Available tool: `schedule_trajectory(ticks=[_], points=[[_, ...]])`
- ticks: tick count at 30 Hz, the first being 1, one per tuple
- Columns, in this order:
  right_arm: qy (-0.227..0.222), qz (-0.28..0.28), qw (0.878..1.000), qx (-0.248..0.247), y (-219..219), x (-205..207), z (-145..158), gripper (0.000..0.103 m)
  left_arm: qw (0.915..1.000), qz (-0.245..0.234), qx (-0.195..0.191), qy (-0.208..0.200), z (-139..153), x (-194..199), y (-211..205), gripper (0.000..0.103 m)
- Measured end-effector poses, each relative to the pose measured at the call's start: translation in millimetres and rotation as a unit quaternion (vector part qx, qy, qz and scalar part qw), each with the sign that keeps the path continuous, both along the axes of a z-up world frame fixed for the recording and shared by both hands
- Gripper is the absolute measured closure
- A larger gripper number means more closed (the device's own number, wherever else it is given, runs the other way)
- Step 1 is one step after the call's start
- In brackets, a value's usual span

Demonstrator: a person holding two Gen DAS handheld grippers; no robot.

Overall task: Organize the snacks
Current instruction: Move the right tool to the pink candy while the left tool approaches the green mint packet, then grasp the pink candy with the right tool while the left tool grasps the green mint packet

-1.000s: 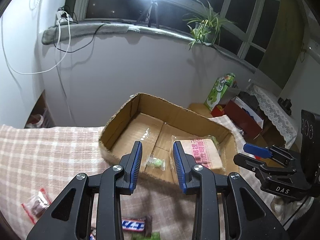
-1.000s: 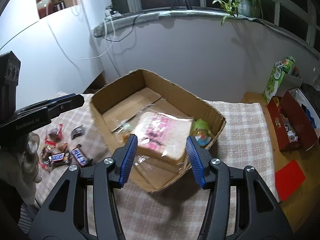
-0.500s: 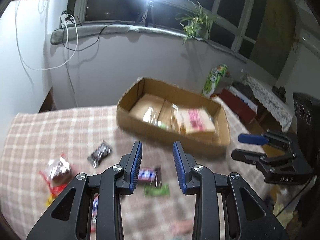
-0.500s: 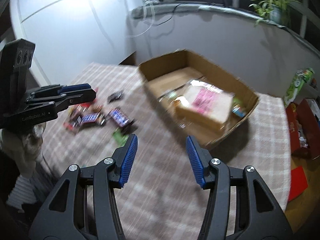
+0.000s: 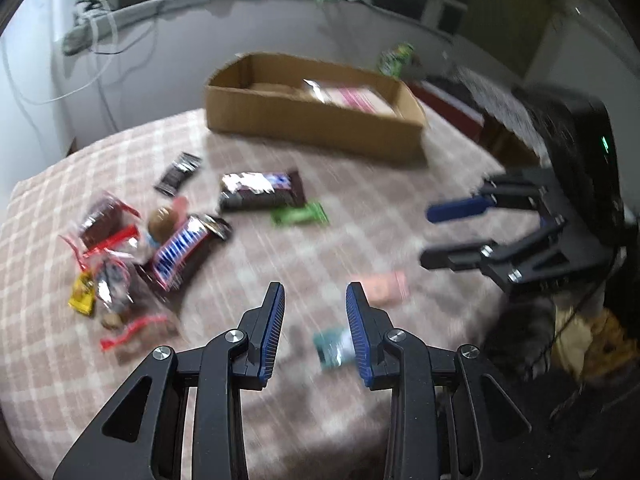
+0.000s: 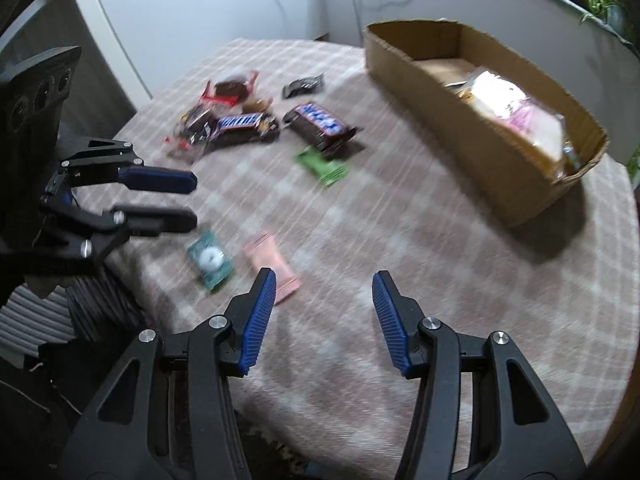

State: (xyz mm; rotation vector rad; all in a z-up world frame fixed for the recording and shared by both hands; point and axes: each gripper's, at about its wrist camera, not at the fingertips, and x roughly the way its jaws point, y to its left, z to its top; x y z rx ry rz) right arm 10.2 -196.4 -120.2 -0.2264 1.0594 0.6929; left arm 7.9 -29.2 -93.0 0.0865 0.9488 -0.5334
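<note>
A cardboard box [image 5: 316,120] [image 6: 472,128] stands at the far side of the checked tablecloth, with a pink-printed bread pack [image 6: 516,116] inside. Loose snacks lie on the cloth: two dark chocolate bars [image 5: 260,192] [image 5: 184,252], a green packet [image 5: 300,214], a pink packet [image 5: 386,288] [image 6: 272,266], a teal packet [image 5: 332,346] [image 6: 210,260] and a pile of small wrapped sweets [image 5: 108,264]. My left gripper [image 5: 315,332] is open and empty above the teal packet. My right gripper [image 6: 323,320] is open and empty near the pink packet.
The checked cloth [image 6: 400,240] covers a round table that drops off at the near edge. A wall and a window sill with cables [image 5: 100,28] and a plant lie behind the box. Each gripper shows in the other's view, the right [image 5: 456,236] and the left [image 6: 180,200].
Both grippers have pulled back from above the box toward the near side of the table. The loose snacks now fill the view. Both stay open and empty.
</note>
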Motion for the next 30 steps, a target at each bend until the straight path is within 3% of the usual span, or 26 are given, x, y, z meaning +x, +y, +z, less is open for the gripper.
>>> schedule_trajectory(ticks=[4,7,13,18,24,30], points=[[0.003,0.015,1.000,-0.008,9,-6,-7,0.050,0.9982,-0.050,0.032,-0.008,-8,-18,-14,0.072],[0.004,0.022,1.000,-0.015,15,-9,-9,0.052,0.9951,-0.079,0.058,-0.009,-14,-25,-24,0.064],[-0.003,0.037,0.999,-0.030,29,-13,-15,0.058,0.9903,-0.089,0.107,-0.004,-32,-21,-30,0.063],[-0.012,0.039,0.998,-0.043,37,-9,-19,0.064,0.9867,-0.099,0.125,-0.032,-33,-15,-35,0.060],[-0.014,0.046,0.998,-0.040,44,-6,-19,0.065,0.9919,-0.080,0.097,-0.020,-34,-3,-32,0.064],[-0.025,0.050,0.997,-0.045,50,-4,-21,0.071,0.9971,-0.029,0.068,-0.015,-34,2,-19,0.081]])
